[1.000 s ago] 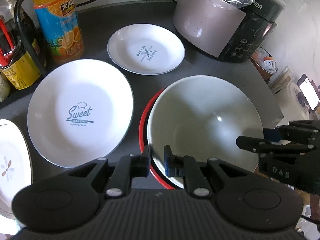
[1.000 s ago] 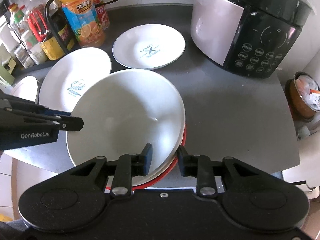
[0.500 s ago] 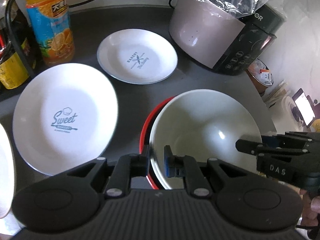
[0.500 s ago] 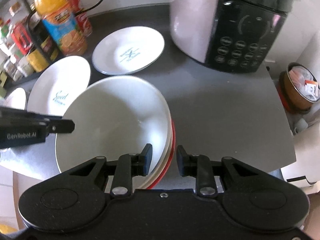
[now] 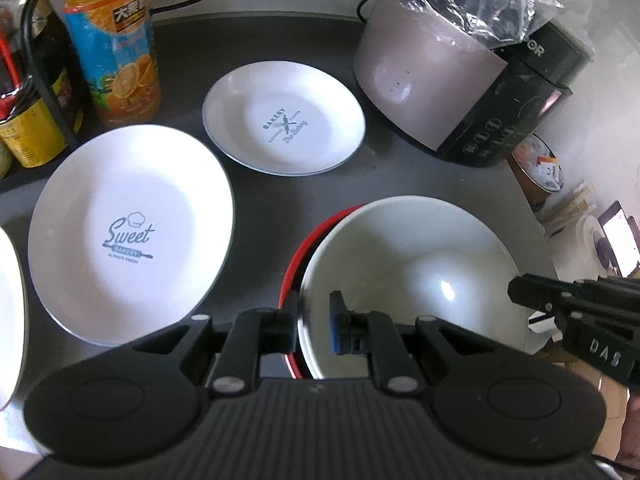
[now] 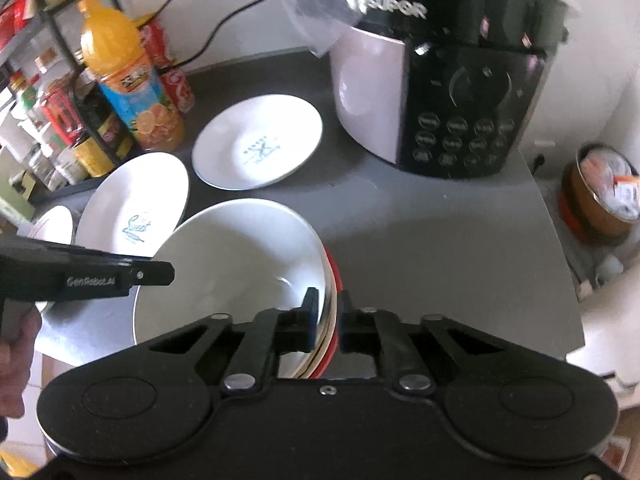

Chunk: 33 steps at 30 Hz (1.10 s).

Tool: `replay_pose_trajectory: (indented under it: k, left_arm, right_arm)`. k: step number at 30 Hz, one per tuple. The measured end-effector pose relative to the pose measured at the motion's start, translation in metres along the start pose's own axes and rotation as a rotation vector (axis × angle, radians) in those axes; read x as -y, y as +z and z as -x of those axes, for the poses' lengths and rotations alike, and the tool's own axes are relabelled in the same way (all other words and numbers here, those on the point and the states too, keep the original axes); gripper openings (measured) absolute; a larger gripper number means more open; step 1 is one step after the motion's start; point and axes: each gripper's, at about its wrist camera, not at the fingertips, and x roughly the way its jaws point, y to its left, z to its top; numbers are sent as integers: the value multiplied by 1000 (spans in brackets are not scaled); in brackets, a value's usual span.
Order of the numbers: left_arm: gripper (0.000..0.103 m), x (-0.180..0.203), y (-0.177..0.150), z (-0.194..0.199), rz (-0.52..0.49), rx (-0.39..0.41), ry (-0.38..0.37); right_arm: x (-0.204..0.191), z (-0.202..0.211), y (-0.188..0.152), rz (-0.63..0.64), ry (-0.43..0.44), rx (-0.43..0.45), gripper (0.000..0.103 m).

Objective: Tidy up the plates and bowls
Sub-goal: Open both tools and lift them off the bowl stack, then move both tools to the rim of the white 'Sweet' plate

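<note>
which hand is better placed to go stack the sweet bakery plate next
Left, probably. The Sweet plate lies beside the left tool; the right tool grips the bowl stack's far rim.

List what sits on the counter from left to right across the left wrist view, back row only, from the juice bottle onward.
Orange juice bottle → small Bakery plate → rice cooker.
</note>
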Motion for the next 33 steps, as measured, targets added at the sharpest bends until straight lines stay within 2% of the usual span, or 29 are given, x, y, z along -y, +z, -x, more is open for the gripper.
replay_pose_trajectory:
  k: [4, 9, 12, 14, 16, 19, 20, 23, 27, 29, 33]
  left_arm:
    - [17, 5, -1, 1, -8, -8, 31]
    - [24, 0, 0, 11, 41, -4, 62]
    - [34, -5, 2, 22, 52, 20, 66]
    - [44, -8, 3, 28, 60, 36, 56]
    - [49, -13, 4, 34, 62, 57, 67]
    - [51, -20, 4, 42, 46, 85, 119]
    - [52, -24, 3, 44, 46, 91, 108]
    - [52, -44, 4, 52, 72, 88, 37]
    - [53, -64, 5, 62, 37, 96, 9]
    - [62, -76, 7, 67, 22, 93, -9]
    - [74, -102, 8, 75, 27, 108, -6]
  right_arm:
    - [4, -4, 1, 25, 30, -7, 6]
    - [10, -1, 7, 0, 78, -20, 10]
    - [8, 7, 12, 6, 100, 6, 27]
    - [6, 11, 15, 14, 96, 29, 41]
    - [4, 14, 17, 7, 103, 49, 48]
    - [-3, 17, 20, -5, 111, 73, 55]
    - [-7, 17, 20, -8, 106, 79, 60]
    - [-20, 16, 22, -23, 89, 99, 68]
    - [-39, 15, 28, -57, 69, 118, 79]
    - [-50, 15, 32, -71, 73, 134, 84]
    - [-76, 11, 40, -81, 85, 148, 93]
